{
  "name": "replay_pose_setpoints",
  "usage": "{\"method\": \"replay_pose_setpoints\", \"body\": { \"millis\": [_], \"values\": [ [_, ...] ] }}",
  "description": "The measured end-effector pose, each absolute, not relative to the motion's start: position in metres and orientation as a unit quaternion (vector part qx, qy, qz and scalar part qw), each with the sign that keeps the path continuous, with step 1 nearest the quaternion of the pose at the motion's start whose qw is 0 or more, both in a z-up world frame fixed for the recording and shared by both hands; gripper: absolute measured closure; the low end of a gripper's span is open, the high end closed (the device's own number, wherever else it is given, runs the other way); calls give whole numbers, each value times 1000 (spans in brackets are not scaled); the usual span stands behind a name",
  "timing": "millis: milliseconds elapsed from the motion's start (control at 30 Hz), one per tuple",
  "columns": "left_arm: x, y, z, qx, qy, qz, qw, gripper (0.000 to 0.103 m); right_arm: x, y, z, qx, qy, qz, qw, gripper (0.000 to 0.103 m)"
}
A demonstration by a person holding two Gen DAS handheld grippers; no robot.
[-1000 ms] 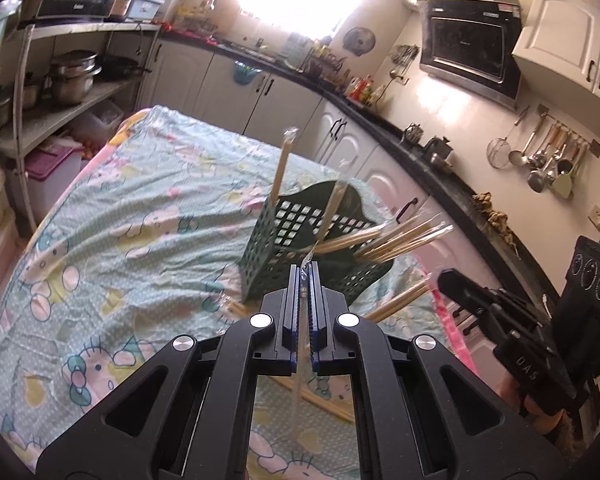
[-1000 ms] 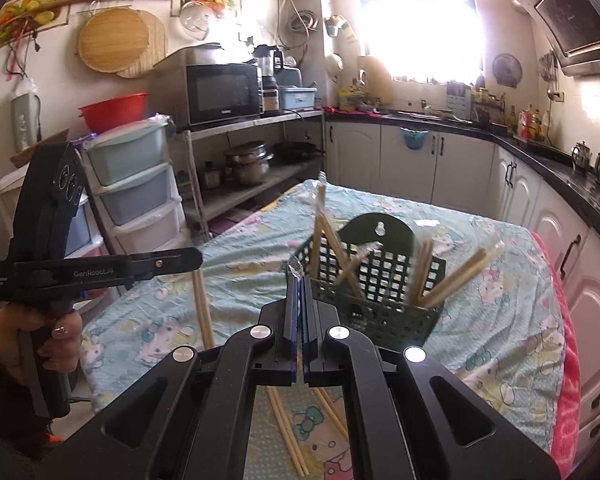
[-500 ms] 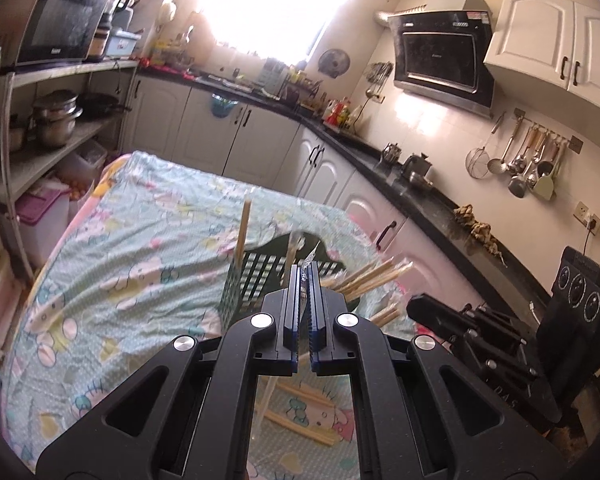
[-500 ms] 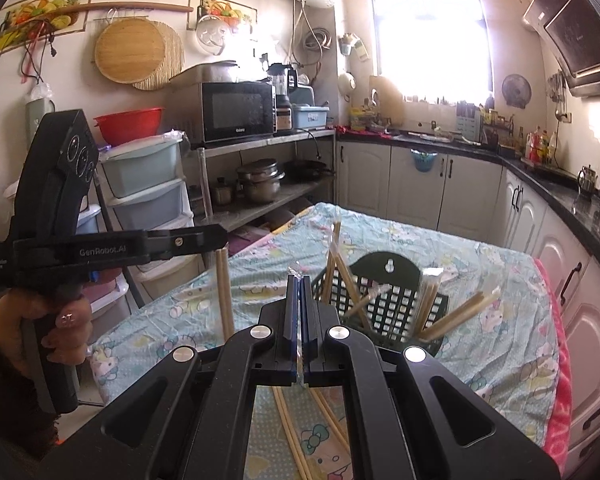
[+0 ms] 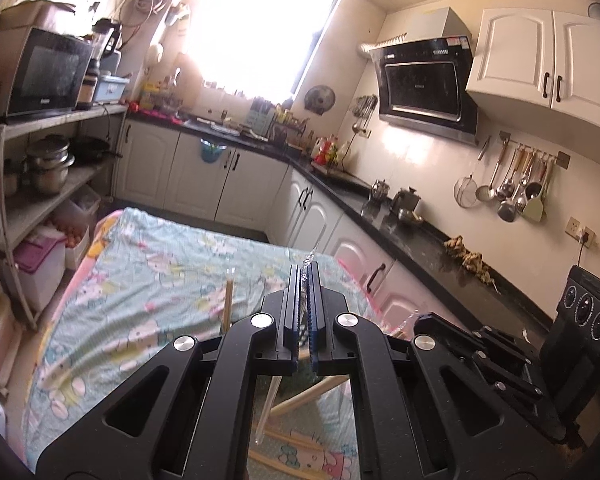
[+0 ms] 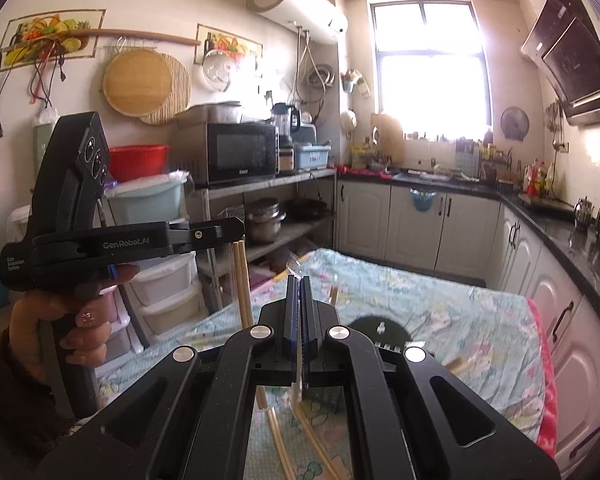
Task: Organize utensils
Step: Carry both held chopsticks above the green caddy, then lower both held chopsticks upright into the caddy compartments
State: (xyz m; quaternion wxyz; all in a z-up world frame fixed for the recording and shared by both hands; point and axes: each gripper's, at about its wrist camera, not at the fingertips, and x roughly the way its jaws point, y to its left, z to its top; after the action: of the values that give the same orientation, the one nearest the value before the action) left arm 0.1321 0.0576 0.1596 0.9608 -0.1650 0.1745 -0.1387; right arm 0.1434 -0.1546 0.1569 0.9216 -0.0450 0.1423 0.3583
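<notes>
My left gripper is shut on a pair of chopsticks in a clear plastic sleeve, which hangs down below the jaws; it also shows from the side in the right wrist view with the wrapped chopsticks hanging from its tips. My right gripper is shut on another plastic-wrapped pair. The dark green basket is mostly hidden behind my right gripper. Loose wrapped chopsticks lie on the tablecloth below. Both grippers are high above the table.
The table has a light blue cartoon cloth. A shelf rack with a microwave and pots stands on the left. Kitchen counters and cabinets run along the far and right sides. The right gripper's body sits at lower right.
Both grippers have risen and tilted up, each keeping its wrapped chopsticks. The basket has dropped almost out of sight behind the gripper bodies.
</notes>
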Motion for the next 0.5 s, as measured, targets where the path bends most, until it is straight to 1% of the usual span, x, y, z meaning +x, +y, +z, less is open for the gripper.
{"method": "replay_pose_setpoints", "body": {
  "millis": [300,500],
  "values": [
    [140,57,191,-153,140,-132,969,102,149,-158,188,-33,106,347,931,101],
    [147,57,200,-151,128,-127,972,102,158,-159,203,-26,89,338,937,101]
  ]
}}
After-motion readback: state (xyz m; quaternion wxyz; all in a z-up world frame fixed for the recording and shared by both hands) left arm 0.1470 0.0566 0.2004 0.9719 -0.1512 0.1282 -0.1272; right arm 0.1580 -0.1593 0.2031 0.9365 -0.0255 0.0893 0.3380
